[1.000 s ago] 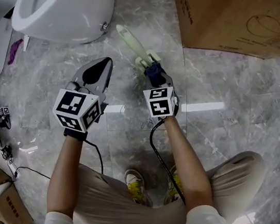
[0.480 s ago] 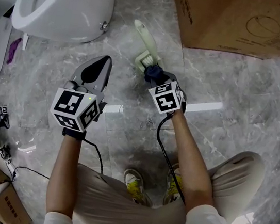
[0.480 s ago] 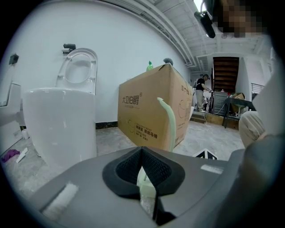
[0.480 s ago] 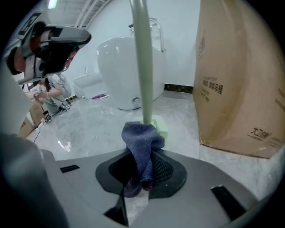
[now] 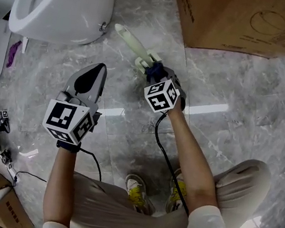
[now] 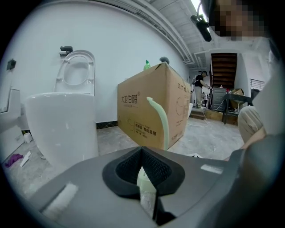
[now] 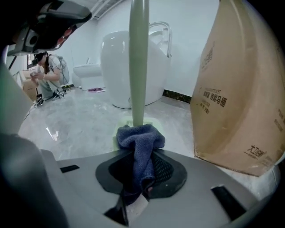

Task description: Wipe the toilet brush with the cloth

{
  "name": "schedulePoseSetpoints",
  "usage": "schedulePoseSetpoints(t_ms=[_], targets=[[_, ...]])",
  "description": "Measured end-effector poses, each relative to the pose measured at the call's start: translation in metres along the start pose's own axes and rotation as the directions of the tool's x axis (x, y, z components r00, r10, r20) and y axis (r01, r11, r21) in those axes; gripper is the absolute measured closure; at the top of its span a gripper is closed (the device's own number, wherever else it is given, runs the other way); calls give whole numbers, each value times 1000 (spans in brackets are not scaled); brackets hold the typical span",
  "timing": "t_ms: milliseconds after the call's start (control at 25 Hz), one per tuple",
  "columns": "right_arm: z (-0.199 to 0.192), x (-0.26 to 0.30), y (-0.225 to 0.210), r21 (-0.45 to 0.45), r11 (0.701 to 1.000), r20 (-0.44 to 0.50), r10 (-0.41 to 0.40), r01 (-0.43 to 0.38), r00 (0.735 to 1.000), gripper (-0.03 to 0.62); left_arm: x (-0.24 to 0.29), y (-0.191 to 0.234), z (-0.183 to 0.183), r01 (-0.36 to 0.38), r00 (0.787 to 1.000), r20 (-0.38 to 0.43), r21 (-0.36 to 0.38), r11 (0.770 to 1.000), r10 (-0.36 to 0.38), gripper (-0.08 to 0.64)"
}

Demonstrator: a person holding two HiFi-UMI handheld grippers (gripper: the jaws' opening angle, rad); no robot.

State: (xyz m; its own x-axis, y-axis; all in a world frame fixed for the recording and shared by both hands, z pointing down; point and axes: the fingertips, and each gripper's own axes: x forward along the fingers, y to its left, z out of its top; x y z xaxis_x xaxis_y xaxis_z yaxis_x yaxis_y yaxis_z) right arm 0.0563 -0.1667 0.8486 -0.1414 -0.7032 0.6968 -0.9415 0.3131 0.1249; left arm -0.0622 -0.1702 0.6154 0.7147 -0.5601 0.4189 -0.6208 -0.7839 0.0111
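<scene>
Cloth (image 7: 141,140): dark blue, bunched and pinched in the closed jaws of the right gripper (image 7: 140,165) — its front bulge pokes past the tips.
Toilet brush (image 7: 138,67): pale green, its handle rises straight ahead of those jaws, with the cloth right against its lower end.
Left gripper (image 6: 141,151): jaws together, gripping nothing — the brush stands ahead of them, apart.
Toilet (image 5: 68,4): beyond the left jaws.
Cardboard box (image 5: 241,19): beyond the right jaws, off to their right.
</scene>
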Motion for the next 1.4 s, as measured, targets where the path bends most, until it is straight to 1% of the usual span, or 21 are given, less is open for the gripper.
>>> schedulePoseSetpoints(t_ms=[160,320,440,600,760,840,1000,1120,1240,1320,1400], targets=[[-4,7,2,-46,999,-17,23,-23,1000,517,2,0,-3,-4,1000,-7,13,1000,4,561],[-10,7,3,-64,997,-56,44,-48,997,518,5,0,-6,-10,1000,-17,20,1000,11,561],[-16,5,2,-25,997,-71,71,-73,995,517,7,-1,-9,-7,1000,-28,24,1000,8,561],[-23,-2,-1,26,996,-66,90,-88,994,517,11,-5,-10,7,999,-33,39,999,-6,561],[-27,-12,-7,97,990,-49,109,-104,993,518,14,-7,-5,11,1000,-25,31,999,-10,561],[-23,-17,-9,123,987,-26,109,-105,994,518,14,-8,-2,15,1000,-15,27,1000,-15,561],[-5,-21,-6,132,985,3,115,-114,993,517,15,-9,0,24,1000,-7,29,999,-24,561],[-1,-18,-2,153,981,-13,122,-119,992,517,15,-8,-2,26,1000,-12,25,999,-25,561],[3,-12,-3,170,980,-27,113,-107,993,515,13,-4,-3,19,1000,-10,14,1000,-19,561],[5,-7,-2,158,982,-43,112,-104,993,515,12,-2,-4,17,1000,-9,6,1000,-17,561],[5,-2,1,125,987,-67,113,-104,991,515,12,-1,-6,18,1000,-12,5,1000,-18,561]])
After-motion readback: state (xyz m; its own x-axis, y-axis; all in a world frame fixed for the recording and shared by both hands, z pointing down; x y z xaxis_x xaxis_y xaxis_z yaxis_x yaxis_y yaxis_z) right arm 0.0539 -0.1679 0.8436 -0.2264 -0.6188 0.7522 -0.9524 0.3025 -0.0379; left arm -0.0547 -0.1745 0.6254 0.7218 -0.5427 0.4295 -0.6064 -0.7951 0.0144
